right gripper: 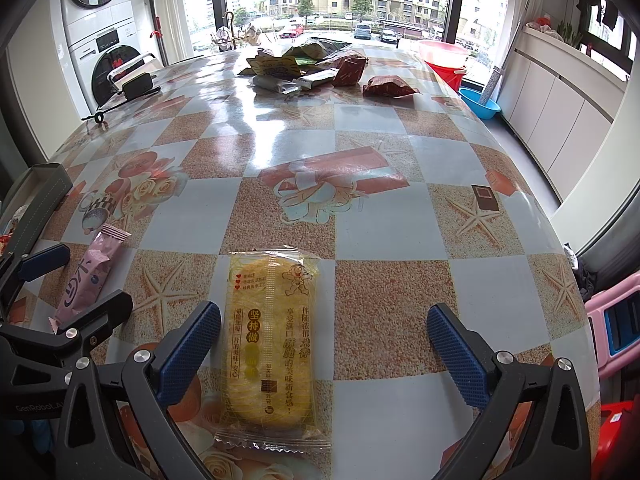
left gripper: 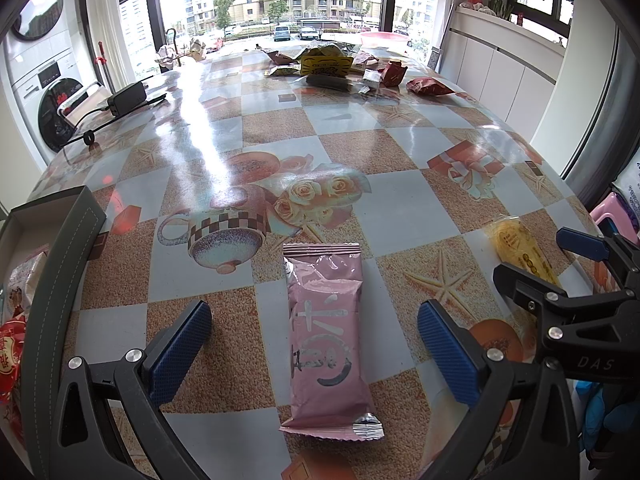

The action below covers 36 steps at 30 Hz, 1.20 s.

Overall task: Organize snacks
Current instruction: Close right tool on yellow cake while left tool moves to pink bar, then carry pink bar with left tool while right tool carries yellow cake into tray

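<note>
A pink snack packet (left gripper: pixel 326 336) lies flat on the patterned table, lengthwise between the wide-apart blue fingers of my left gripper (left gripper: pixel 316 336), which is open and not touching it. A yellow cracker packet (right gripper: pixel 272 340) lies between the fingers of my right gripper (right gripper: pixel 324 344), also open; its left finger (right gripper: pixel 192 348) stands close beside the packet. Each view catches the other gripper: the right one (left gripper: pixel 560 264) over the yellow packet (left gripper: pixel 520 248), the left one (right gripper: pixel 60 280) by the pink packet (right gripper: pixel 86 276). A dark box (left gripper: pixel 52 240) at the left holds wrapped snacks (left gripper: pixel 16 320).
A heap of snack packets (left gripper: pixel 332 64) lies at the table's far end, with a red-brown packet (right gripper: pixel 388 86) beside it. A black power adapter (left gripper: pixel 128 98) and cable sit far left. A red bucket (right gripper: pixel 444 60), blue basin (right gripper: pixel 480 104) and pink stool (right gripper: pixel 616 320) stand off the right edge.
</note>
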Motion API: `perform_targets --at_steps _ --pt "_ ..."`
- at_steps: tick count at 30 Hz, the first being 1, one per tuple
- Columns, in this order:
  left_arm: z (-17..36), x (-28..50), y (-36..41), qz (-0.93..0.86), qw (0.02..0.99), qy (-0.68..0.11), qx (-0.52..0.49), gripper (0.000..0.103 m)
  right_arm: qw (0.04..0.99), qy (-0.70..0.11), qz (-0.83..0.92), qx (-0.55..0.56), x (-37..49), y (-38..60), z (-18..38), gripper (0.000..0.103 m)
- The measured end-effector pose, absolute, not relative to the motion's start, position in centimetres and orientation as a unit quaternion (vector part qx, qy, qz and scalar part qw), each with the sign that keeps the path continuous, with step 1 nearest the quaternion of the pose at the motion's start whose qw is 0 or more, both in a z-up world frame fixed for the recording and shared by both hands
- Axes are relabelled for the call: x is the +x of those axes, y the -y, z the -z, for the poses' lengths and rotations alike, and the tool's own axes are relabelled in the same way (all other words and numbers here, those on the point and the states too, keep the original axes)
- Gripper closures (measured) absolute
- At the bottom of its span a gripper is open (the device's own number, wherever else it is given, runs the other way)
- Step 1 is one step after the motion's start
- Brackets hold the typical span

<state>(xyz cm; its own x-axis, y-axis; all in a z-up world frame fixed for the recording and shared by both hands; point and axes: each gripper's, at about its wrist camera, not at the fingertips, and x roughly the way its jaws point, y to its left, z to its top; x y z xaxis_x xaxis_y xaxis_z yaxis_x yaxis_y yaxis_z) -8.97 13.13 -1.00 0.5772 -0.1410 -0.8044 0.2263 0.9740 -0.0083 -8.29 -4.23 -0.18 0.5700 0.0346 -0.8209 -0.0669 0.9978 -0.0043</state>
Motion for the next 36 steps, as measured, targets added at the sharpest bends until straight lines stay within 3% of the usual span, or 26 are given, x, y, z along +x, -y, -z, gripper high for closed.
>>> perform_targets --at_steps 12,18,21,22,23,24,25,36 --pt "1.0 -8.8 -13.1 0.106 0.88 -0.46 0.053 0.0 0.883 -0.469 -0.032 -0.02 -8.0 4.1 0.1 0.0" --pt "0.7 -8.4 -12.8 0.107 0.86 -0.495 0.059 0.002 0.855 -0.517 -0.041 -0.025 -7.1 4.1 -0.3 0.0" --pt "0.1 -8.7 -12.2 0.117 0.857 -0.498 0.064 0.023 0.849 -0.526 -0.044 -0.029 -7.6 4.1 -0.3 0.006" --pt "-0.2 -8.9 -11.8 0.126 0.856 -0.497 0.07 0.044 0.85 -0.524 -0.046 -0.03 -7.8 4.1 -0.5 0.017" --pt "-0.5 -9.0 -11.3 0.134 0.854 -0.497 0.077 0.068 0.851 -0.522 -0.049 -0.032 -8.0 3.9 -0.8 0.035" --pt "-0.7 -9.1 -11.0 0.142 0.85 -0.5 0.079 0.076 0.851 -0.521 -0.052 -0.033 -8.1 3.8 -1.1 0.045" --pt "-0.8 -9.1 -10.8 0.148 0.846 -0.506 0.076 0.077 0.85 -0.522 -0.057 -0.034 -8.2 3.6 -1.4 0.066" --pt "-3.8 -11.3 -13.2 0.162 0.861 -0.482 0.019 0.078 0.84 -0.528 -0.117 0.048 -8.4 3.1 -3.2 0.066"
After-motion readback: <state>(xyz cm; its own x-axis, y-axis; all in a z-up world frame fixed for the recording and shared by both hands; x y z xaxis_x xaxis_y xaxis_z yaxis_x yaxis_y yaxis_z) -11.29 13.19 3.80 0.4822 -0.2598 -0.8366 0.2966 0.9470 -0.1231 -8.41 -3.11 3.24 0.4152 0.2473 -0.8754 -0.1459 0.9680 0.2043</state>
